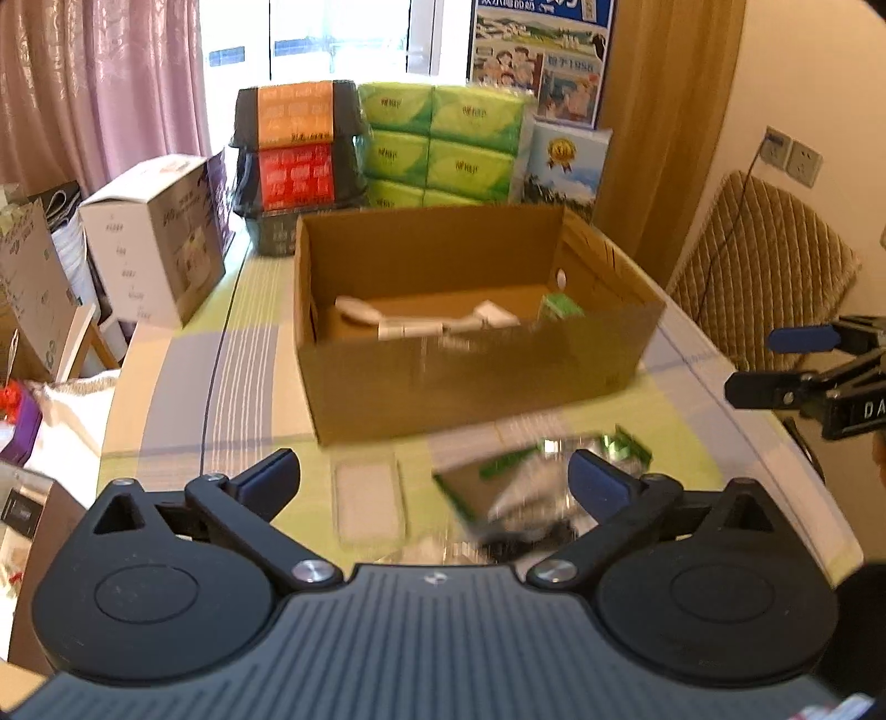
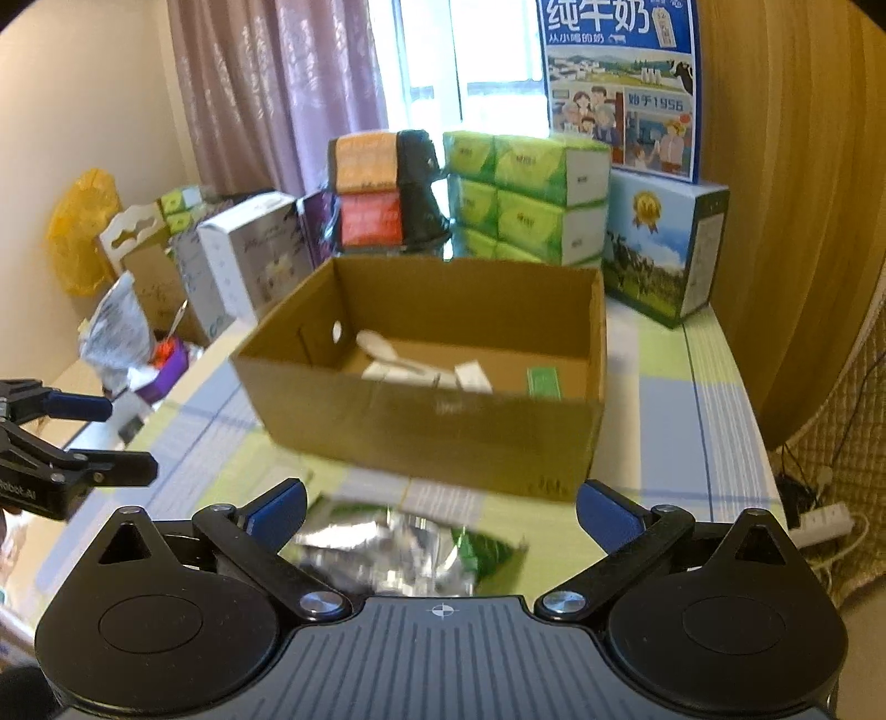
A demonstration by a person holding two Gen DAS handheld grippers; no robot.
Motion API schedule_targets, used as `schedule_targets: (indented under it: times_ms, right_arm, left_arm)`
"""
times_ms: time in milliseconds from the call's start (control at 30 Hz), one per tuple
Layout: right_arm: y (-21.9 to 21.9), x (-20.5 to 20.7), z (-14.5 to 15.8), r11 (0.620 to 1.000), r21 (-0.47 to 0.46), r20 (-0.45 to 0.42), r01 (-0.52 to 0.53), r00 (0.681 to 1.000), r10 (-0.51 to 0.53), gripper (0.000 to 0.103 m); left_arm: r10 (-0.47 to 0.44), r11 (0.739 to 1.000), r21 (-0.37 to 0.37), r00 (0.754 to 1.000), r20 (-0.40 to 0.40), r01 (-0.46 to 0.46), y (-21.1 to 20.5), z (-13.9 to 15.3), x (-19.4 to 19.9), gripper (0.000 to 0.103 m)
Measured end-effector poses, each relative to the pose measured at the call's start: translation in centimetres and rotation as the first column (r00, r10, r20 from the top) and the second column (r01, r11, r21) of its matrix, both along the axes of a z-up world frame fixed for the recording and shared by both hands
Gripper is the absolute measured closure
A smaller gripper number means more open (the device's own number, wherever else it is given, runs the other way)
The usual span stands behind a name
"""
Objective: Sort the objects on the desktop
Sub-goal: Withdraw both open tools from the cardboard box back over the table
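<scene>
Crumpled silver-green foil packet (image 2: 404,545) lying on the table (image 2: 714,382) just before the cardboard box (image 2: 443,421), your right gripper (image 2: 440,512) hovering over it spread wide, your left gripper (image 1: 434,479) likewise spread, holding nothing, white case (image 1: 368,501) lying beneath it.

We note daylight entering through the window (image 1: 332,33) well ahead of both grippers, blown out to white. Interior colours read warm and dim. Motion blur smears the silver-green packet (image 2: 398,548) just ahead of the fingers and the cardboard box (image 1: 476,382) front. Fisheye bending darkens the corners.
</scene>
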State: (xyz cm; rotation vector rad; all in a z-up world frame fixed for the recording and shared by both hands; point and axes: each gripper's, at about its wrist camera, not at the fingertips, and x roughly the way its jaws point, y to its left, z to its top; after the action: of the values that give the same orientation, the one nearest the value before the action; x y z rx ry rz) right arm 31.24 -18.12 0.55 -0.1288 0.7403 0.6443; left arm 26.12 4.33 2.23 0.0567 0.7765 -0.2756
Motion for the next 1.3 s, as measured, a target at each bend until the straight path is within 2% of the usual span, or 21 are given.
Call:
schedule_targets:
  times_ms: [233,500,700,967,1133,1300]
  right_arm:
    - [-1.0,-3.9,-1.0,0.995,-0.062,0.004,-0.082,0.997,0.083,0.002]
    - [-1.8,-6.2,-1.7,0.986,-0.104,0.016,-0.129,0.991,0.131,0.002]
    - [-2.5,-6.1,-2.2,0.986,-0.109,0.006,-0.124,0.992,0.126,0.002]
    - [-2.5,-5.4,-3.8,0.976,-0.151,0.014,-0.156,0.987,0.16,0.002]
    - [-1.5,-4.5,-5.6,0.944,-0.233,0.051,-0.233,0.966,0.252,0.002]
    - [-0.1,-3.3,-7.9,0.883,-0.333,0.075,-0.331,0.924,0.374,0.002]
  left_arm:
    - [-0.014,0.999,0.044,0.999,-0.031,0.016,1.7,-0.8,-4.3,0.002]
    - [-0.001,0.997,0.076,0.998,-0.057,0.006,2.6,-1.4,-6.5,0.002]
    - [0.088,0.996,0.026,0.993,-0.084,-0.086,2.8,-2.3,-6.7,0.002]
    - [0.186,0.981,-0.04,0.976,-0.112,-0.192,1.5,-4.2,-5.9,0.002]
    - [0.236,0.967,-0.07,0.964,-0.125,-0.246,0.4,-6.1,-4.7,0.002]
    - [0.25,0.965,-0.048,0.96,-0.127,-0.258,-0.5,-8.3,-3.3,0.002]
